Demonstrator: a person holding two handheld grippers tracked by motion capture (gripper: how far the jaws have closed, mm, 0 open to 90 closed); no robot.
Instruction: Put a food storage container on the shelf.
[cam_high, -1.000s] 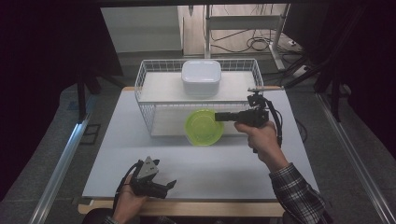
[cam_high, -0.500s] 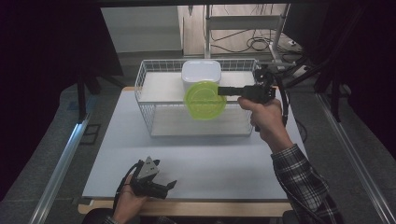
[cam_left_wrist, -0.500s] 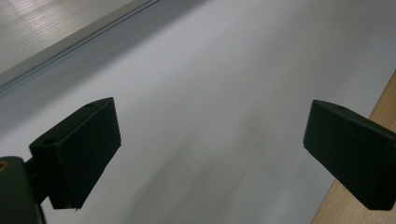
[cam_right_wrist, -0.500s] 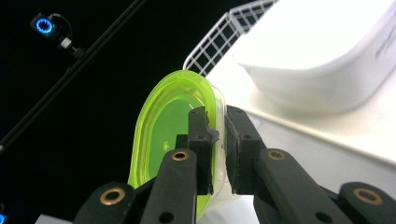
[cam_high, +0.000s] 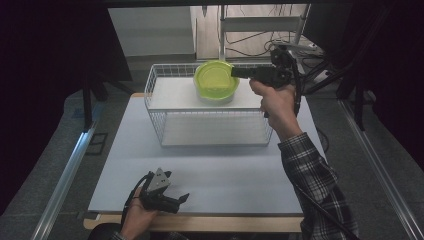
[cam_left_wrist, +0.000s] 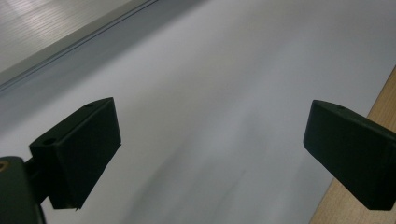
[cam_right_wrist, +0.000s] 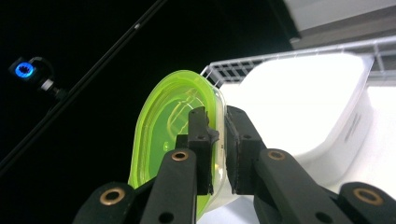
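A lime-green translucent lid (cam_high: 214, 79) hangs over the white tub (cam_high: 218, 96) that stands in the white wire basket (cam_high: 215, 131). My right gripper (cam_high: 234, 73) reaches in from the right and is shut on the lid's rim. In the right gripper view both jaws pinch the lid's edge (cam_right_wrist: 168, 130), with the white tub (cam_right_wrist: 299, 102) just beyond it; the lid looks tilted against the tub's top. My left gripper (cam_high: 182, 199) lies near the table's front edge, held in a hand. Its jaws stand wide apart (cam_left_wrist: 210, 149) over the bare mat.
The basket sits at the back of the pale grey mat (cam_high: 225, 170). A wooden table edge (cam_high: 210, 223) runs along the front. Cables and a metal rack (cam_high: 260, 25) stand behind the table, with dark curtains on both sides.
My right gripper has carried the green lid up from in front of the basket and back over the white tub. The left gripper has stayed in place.
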